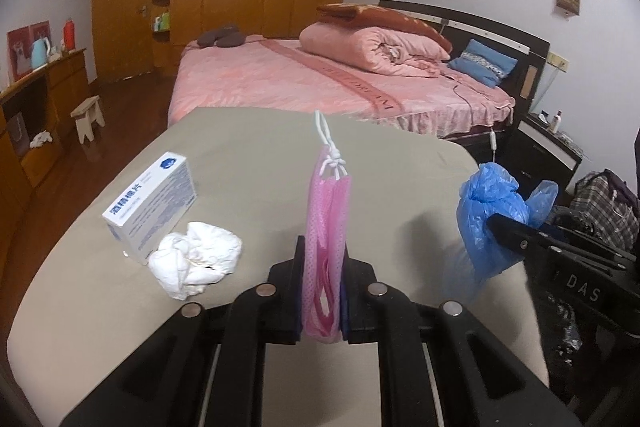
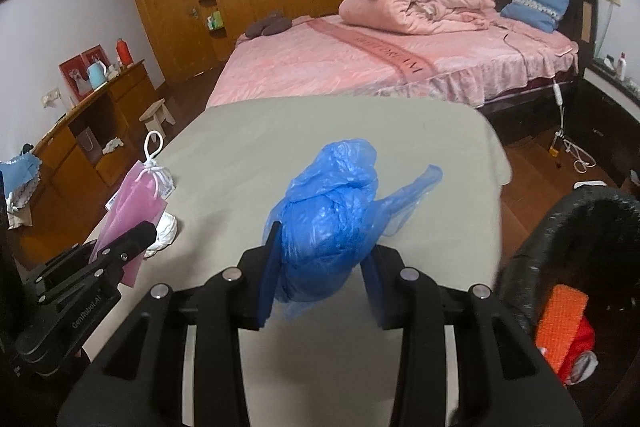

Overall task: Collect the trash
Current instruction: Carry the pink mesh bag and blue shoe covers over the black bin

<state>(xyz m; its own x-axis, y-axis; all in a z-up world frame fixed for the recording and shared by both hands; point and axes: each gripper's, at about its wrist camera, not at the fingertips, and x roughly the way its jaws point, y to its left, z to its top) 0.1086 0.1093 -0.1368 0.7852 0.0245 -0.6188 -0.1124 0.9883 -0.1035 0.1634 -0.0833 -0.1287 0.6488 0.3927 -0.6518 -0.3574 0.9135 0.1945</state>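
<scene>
Left hand-held gripper (image 1: 323, 291) pinches pink mesh pouch (image 1: 326, 227), right (image 2: 320, 279) half-hides blue bag (image 2: 328, 219).

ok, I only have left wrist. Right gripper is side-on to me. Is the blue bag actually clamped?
Observer: Yes. From the right wrist view, the right gripper has a finger pressed against each side of the blue bag.
Operator: Any bin? None in my view.
Observer: A dark speckled bin stands at the lower right, just past the grey table edge, with orange and red things in it.
Operator: Anything on the pouch's far side?
Observer: A small white label sticks out at the edge of the pink mesh pouch.
</scene>
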